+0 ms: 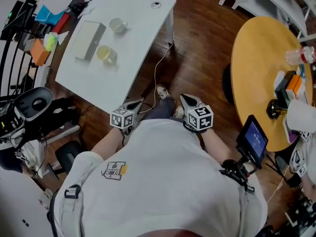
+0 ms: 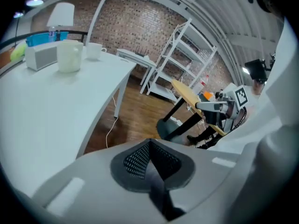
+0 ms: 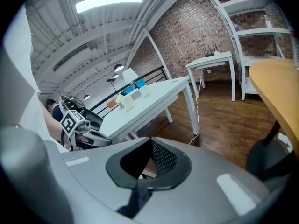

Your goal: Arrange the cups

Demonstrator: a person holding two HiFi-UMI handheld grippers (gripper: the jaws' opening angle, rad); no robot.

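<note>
Both grippers held close to the body, well short of the white table [image 1: 123, 78]. Left gripper [image 1: 123, 116]: jaws together, nothing between them. Right gripper [image 1: 197, 115]: jaws likewise closed and empty. Two cups stand upright on the table, well apart from either gripper: a yellowish cup [image 1: 104, 54] just beside the near end of a grey box [image 1: 89, 40], and a white cup [image 1: 117, 24] further back near the box's far end. Arranging not yet begun, by my reading. Risks: a cable [image 1: 160, 68] trails across the floor past the table leg, and a step forward could snag it. Jaws brought in closed would shove a cup rather than straddle it. The box crowds the yellowish cup, so a wide-open jaw may bump it.
</note>
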